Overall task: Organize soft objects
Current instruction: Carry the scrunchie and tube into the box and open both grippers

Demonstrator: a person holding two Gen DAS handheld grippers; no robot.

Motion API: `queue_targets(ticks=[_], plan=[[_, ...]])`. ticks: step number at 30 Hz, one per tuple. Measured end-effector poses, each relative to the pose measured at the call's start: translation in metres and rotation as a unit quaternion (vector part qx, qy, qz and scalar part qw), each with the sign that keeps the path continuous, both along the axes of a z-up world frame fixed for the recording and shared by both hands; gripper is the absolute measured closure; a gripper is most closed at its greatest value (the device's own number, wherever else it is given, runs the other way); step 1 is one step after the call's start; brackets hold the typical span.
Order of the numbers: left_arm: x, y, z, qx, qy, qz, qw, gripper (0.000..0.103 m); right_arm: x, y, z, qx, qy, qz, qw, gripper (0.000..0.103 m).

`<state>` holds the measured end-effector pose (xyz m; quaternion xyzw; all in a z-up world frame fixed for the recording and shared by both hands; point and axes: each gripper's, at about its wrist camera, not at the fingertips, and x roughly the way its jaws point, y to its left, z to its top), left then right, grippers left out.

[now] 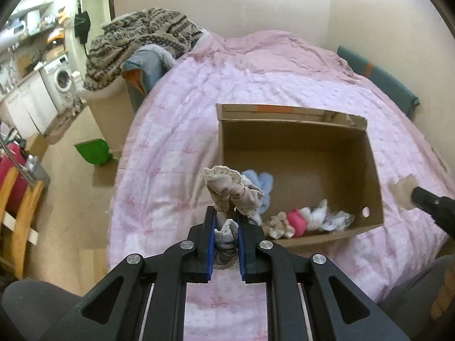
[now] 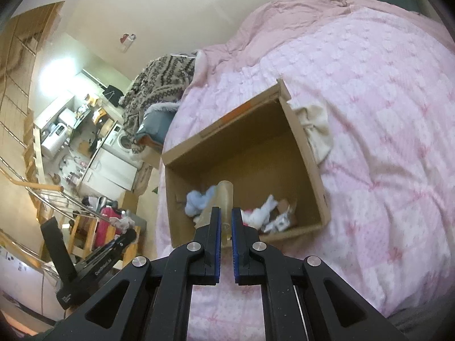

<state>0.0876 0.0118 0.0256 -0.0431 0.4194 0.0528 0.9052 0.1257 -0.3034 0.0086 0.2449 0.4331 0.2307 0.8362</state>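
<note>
In the left wrist view, the left gripper (image 1: 224, 216) pinches a beige lace-trimmed sock bundle (image 1: 231, 191) between its blue pads, holding it above the near-left corner of the open cardboard box (image 1: 372, 176) that sits on the pink bed quilt (image 1: 176, 130). The box's far half shows bare cardboard floor; along its near wall lie a blue fluffy sock (image 1: 260, 180), a cream fuzzy piece (image 1: 277, 223), a bright pink one (image 1: 295, 218) and white fluffy ones (image 1: 318, 213). Open quilt surrounds the box to the left and beyond it. The bed's left edge drops to the floor, where a green dustpan (image 1: 93, 150) lies. The right gripper (image 1: 435, 201) enters blurred at the right edge, beside a beige cloth (image 1: 403, 191).

In the right wrist view, the right gripper (image 2: 226, 221) is pressed onto a pale beige sock (image 2: 224, 196) that stands up over the box's near wall. This view alone shows a cream bow-tied cloth (image 2: 315, 130) lying on the quilt against the box's right outer wall, and the left gripper's black body (image 2: 93, 267) low on the left, off the bed's edge.
</note>
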Motion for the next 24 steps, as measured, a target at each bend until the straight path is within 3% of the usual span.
queue_targets(ticks=[9,18,24], plan=[[0.029,-0.005,-0.001,-0.003,0.0,-0.012,0.9999,0.091,0.036,0.009,-0.008,-0.029,0.013,0.005,0.999,0.095],[0.058,-0.007,-0.023,-0.005,0.02,-0.013,0.9997,0.091,0.051,0.013,-0.052,-0.049,0.067,0.0,0.997,0.095],[0.076,-0.012,-0.037,-0.004,0.026,-0.017,0.9995,0.091,0.053,0.018,-0.062,-0.074,0.076,0.002,0.994,0.095]])
